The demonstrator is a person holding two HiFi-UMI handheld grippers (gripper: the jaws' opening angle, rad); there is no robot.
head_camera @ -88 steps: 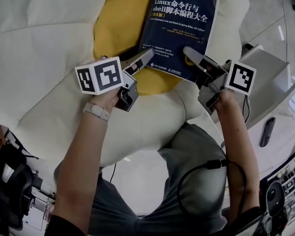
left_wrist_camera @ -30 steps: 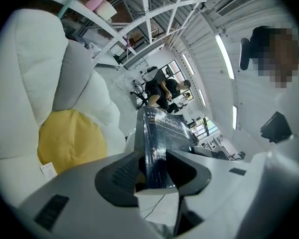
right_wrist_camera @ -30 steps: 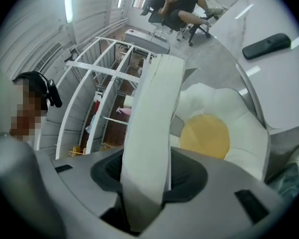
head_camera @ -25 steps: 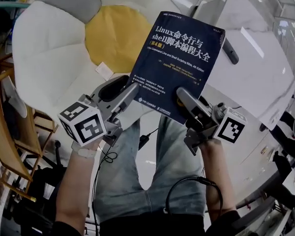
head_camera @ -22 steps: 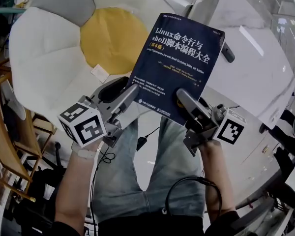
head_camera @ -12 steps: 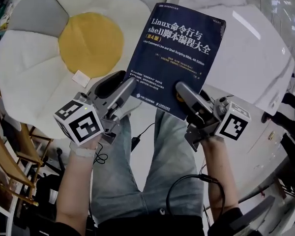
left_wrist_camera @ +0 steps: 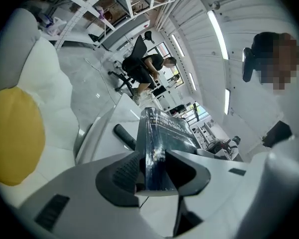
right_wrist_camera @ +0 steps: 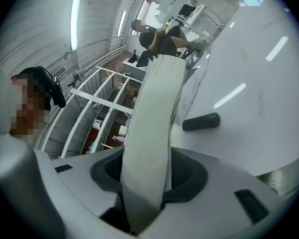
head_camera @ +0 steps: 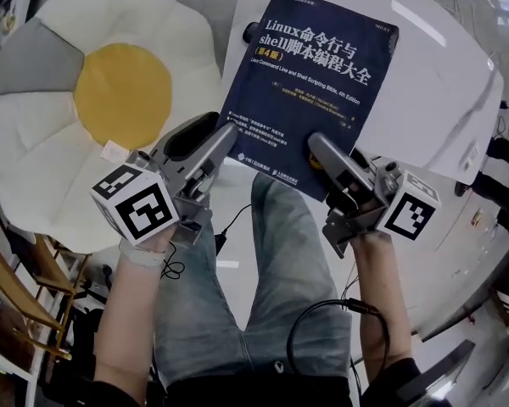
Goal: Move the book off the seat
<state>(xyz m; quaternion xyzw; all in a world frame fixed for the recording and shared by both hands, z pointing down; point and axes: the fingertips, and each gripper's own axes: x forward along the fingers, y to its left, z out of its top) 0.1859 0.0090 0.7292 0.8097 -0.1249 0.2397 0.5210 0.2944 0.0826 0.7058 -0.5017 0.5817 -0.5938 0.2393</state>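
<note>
Book page edges show only in right gripper view.

The book partly hides a remote, perhaps.

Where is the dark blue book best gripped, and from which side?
Probably its near short edge, both corners, approached from the person's side: the dark blue paperback book is a wide flat slab, so left tool and right tool clamp across its thickness.
</note>
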